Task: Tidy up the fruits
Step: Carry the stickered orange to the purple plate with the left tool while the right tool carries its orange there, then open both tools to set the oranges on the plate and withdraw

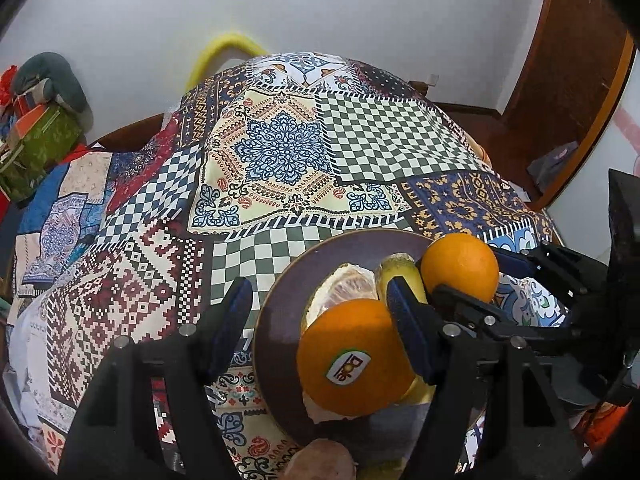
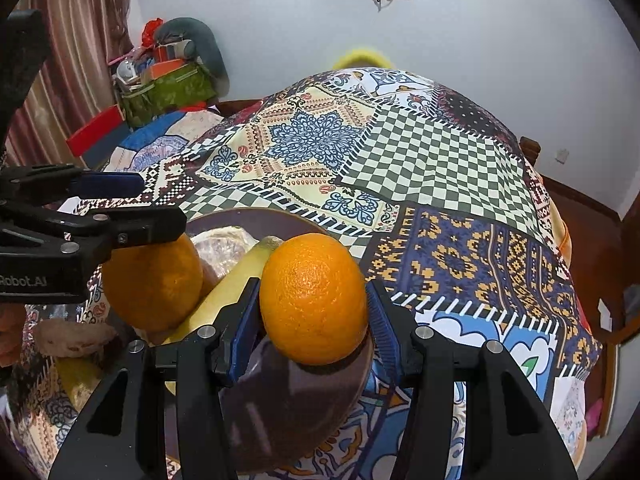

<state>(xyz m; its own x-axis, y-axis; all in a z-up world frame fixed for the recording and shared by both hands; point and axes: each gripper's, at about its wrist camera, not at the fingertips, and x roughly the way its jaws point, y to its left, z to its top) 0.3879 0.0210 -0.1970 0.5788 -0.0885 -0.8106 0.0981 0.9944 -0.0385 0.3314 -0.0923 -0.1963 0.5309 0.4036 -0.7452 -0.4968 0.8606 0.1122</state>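
From the left wrist camera, a dark round plate (image 1: 280, 292) sits on a patchwork tablecloth (image 1: 280, 148). On the plate lie a stickered orange (image 1: 352, 356), a peeled pale fruit (image 1: 344, 288) just behind it and a banana (image 1: 400, 270) beside that. The left gripper (image 1: 320, 324) has its jaws standing apart: the right-hand pad touches the stickered orange's side, the left-hand pad is well clear of it, out past the plate's rim. A second orange (image 1: 460, 266) sits over the plate's far right edge, with the right gripper (image 1: 472, 276) clamped on it from the right. A brownish fruit (image 1: 324, 460) lies just off the near rim.

From the right wrist camera, the right gripper (image 2: 314, 316) is clamped on the second orange (image 2: 314, 300), both pads pressing its sides, above the plate's (image 2: 280, 400) right part. Left of it are the banana (image 2: 236, 280), the stickered orange (image 2: 154, 284) and the peeled pale fruit (image 2: 224, 248). The left gripper (image 2: 132, 204) reaches in over the stickered orange, jaws apart. The brownish fruit (image 2: 76, 340) lies off the plate's left rim.
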